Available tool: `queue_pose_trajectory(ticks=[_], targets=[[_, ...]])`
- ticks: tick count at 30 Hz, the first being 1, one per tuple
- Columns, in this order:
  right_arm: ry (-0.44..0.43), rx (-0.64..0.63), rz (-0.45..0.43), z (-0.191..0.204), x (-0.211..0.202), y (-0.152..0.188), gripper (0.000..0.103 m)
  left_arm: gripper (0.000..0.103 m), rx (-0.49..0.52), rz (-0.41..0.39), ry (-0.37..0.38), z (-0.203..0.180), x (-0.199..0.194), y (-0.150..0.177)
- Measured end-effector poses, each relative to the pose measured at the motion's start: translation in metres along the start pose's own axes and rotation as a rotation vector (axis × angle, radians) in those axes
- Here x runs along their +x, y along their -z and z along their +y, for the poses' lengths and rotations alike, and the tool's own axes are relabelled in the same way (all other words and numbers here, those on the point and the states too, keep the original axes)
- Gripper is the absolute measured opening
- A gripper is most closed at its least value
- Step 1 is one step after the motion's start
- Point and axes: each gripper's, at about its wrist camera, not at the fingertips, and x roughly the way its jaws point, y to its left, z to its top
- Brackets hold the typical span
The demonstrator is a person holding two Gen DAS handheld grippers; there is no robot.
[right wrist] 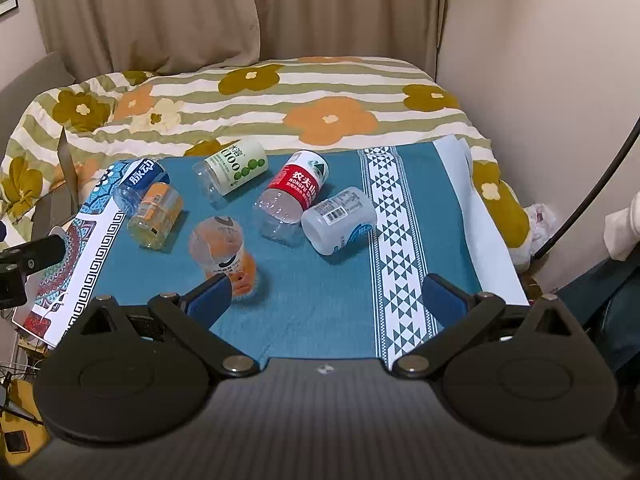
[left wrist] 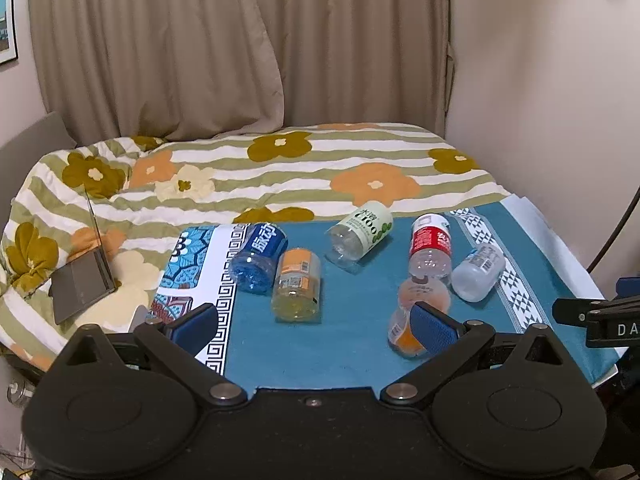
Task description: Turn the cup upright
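Several cut-bottle cups lie on their sides on a teal cloth [left wrist: 352, 344] [right wrist: 304, 280]: a blue cup [left wrist: 260, 258] [right wrist: 140, 186], a yellow-orange cup [left wrist: 297, 286] [right wrist: 158, 214], a green-label cup [left wrist: 360, 232] [right wrist: 232, 170], a red-label cup [left wrist: 430, 248] [right wrist: 292, 196], a grey-white cup [left wrist: 478, 272] [right wrist: 340, 220] and an orange cup [left wrist: 416, 312] [right wrist: 224, 250]. My left gripper [left wrist: 314, 326] is open above the cloth's near edge, its right finger [left wrist: 434, 326] in front of the orange cup. My right gripper [right wrist: 326, 298] is open and empty, its left finger [right wrist: 210, 300] just before the orange cup.
A flowered quilt [left wrist: 280, 168] covers the bed behind the cloth. A grey laptop [left wrist: 82, 284] lies on the quilt at left. Curtains [left wrist: 240, 40] and a wall stand behind. A patterned white cloth border [left wrist: 192, 272] runs along the left side.
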Motion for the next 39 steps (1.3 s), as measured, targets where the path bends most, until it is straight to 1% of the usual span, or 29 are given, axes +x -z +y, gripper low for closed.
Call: queue_pose_trajectory(ticks=[9,19,39], targets=[[0.001,0.003,-0.011,-0.0013,-0.0045,0.0006,0.103,0.103,0.022,-0.019,0.003,-0.0072,-0.0046,-0.0006],[0.004,-0.001,-0.014,-0.0001,-0.0063,0.0005,0.103,0.103,0.009,-0.025,0.015,-0.0042,-0.0063,-0.0005],[0.008,-0.006,-0.015,0.0010,-0.0079,-0.0020,0.103,0.103,0.008,-0.030,0.013,-0.0021,-0.0038,0.0001]])
